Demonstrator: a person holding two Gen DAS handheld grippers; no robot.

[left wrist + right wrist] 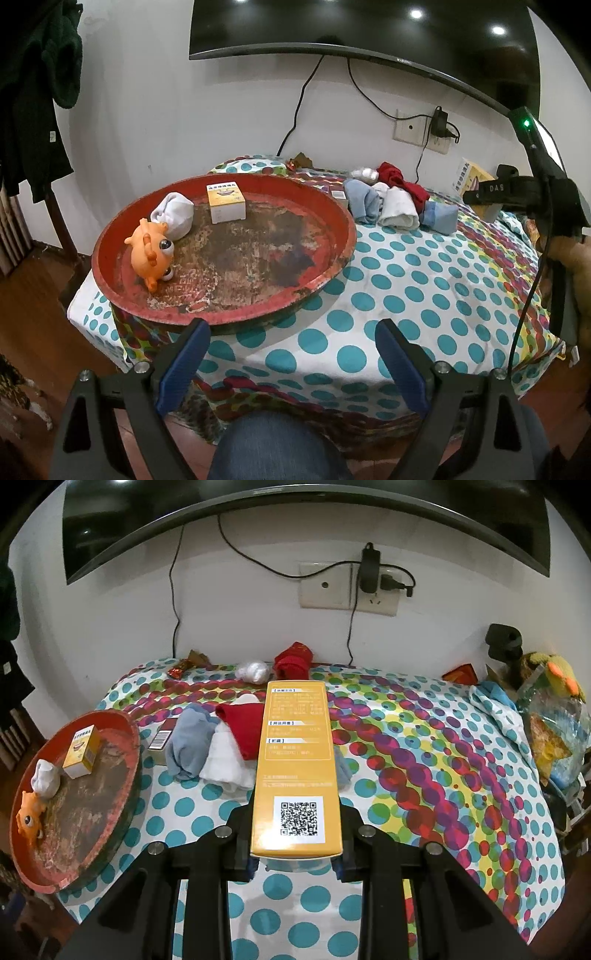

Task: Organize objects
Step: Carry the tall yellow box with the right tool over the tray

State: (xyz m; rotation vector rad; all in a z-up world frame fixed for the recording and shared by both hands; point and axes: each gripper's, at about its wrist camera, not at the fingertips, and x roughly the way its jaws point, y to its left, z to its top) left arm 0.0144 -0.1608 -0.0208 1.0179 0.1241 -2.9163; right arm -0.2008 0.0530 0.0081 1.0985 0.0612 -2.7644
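Note:
My right gripper (297, 823) is shut on a long yellow box (295, 746) with a QR code, held lengthwise above the dotted cloth (424, 812). My left gripper (291, 332) stands open and empty over the table's near edge, just in front of the red round tray (332, 266). In the tray lie an orange toy (149, 254), a white balled sock (175, 218) and a small yellow-white box (226, 203). Rolled socks lie right of the tray: grey-blue (188, 746), white (225, 764) and red (240, 727).
A barcoded packet (162, 740) lies between the tray and the socks. A red cloth (293, 661) and a white wad (253, 672) sit near the wall. Bags and a plush duck (561, 672) crowd the right edge. A person's knee (273, 443) is below the table.

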